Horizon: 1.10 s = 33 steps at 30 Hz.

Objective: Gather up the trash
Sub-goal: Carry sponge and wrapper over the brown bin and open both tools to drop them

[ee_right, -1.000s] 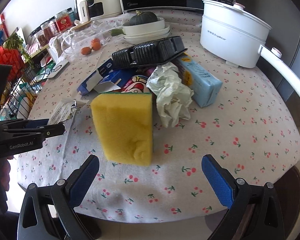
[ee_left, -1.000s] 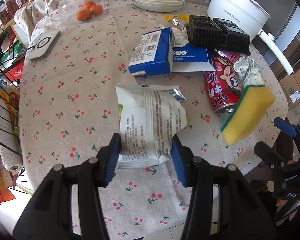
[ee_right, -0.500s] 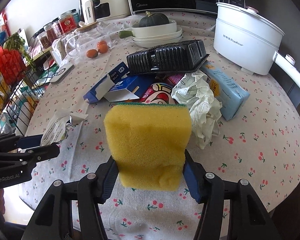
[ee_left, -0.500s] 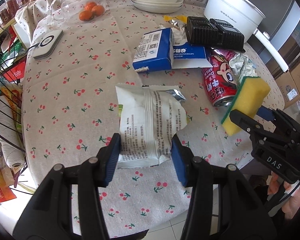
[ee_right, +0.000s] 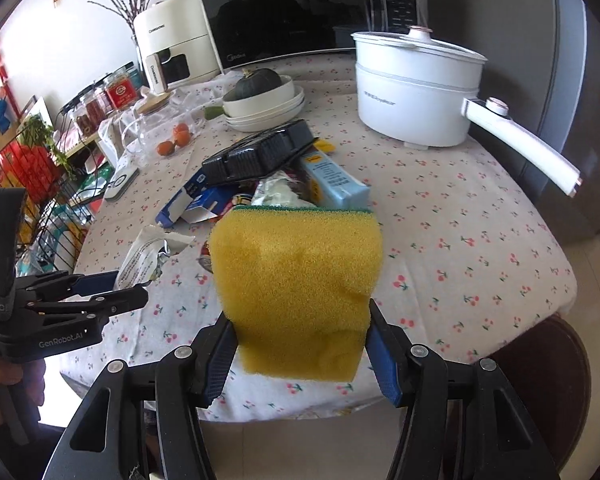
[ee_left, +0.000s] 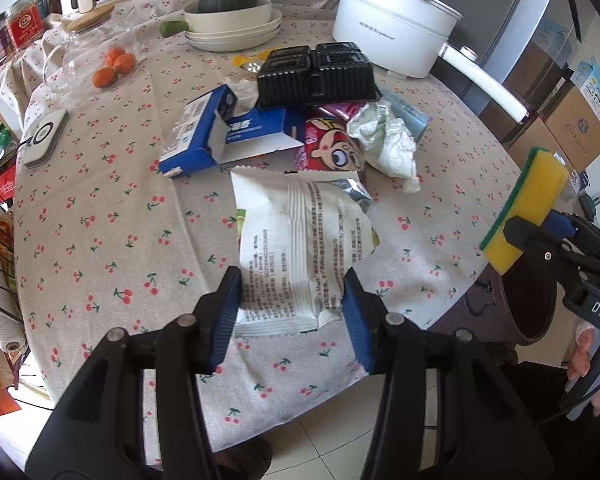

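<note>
— Right gripper (ee_right: 300, 344): how was it seen?
— It was clamped on a yellow sponge (ee_right: 298, 296), which was held clear above the near edge of the table (ee_right: 480, 248), the blue pads pressed into its sides.
— And the left gripper (ee_left: 292, 312)?
— A torn white snack wrapper (ee_left: 300, 248) was gripped by its lower end, lifted over the table's near edge. Behind it, toward the table's middle, a blue carton (ee_left: 204, 136), a red can (ee_left: 332, 148), crumpled paper (ee_left: 388, 144) and a black tray (ee_left: 316, 76) were left heaped.
</note>
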### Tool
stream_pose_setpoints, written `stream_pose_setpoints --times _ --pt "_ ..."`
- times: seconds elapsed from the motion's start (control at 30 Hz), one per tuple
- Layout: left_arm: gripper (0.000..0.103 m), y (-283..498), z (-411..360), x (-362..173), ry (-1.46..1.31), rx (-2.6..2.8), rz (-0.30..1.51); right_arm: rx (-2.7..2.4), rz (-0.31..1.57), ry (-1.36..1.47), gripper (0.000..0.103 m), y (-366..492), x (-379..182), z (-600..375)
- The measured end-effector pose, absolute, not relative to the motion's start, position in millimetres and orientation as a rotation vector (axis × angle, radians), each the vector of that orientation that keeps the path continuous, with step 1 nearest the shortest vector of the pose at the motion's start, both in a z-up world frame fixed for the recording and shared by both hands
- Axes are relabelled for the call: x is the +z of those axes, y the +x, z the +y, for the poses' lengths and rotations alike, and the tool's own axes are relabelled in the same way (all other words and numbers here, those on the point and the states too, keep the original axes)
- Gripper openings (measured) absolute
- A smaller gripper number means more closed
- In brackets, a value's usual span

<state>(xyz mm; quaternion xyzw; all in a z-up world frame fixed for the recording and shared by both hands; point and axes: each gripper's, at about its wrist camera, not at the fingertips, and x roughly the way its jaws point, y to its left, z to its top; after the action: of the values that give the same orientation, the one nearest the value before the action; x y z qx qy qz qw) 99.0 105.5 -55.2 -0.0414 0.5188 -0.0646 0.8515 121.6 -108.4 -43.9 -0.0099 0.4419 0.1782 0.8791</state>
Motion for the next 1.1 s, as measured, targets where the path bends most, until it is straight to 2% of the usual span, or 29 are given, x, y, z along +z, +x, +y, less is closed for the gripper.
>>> stream_pose_setpoints --times 0.47,1.1 --pt "0.051 95 -15 -45 0.003 -0.341 1.068 0.137 0.967 0.091 0.061 79 -47 -265" --pt "0.051 87 -166 -79 0.165 -0.600 1.072 -0.041 1.094 0.162 0.062 41 -99 -378"
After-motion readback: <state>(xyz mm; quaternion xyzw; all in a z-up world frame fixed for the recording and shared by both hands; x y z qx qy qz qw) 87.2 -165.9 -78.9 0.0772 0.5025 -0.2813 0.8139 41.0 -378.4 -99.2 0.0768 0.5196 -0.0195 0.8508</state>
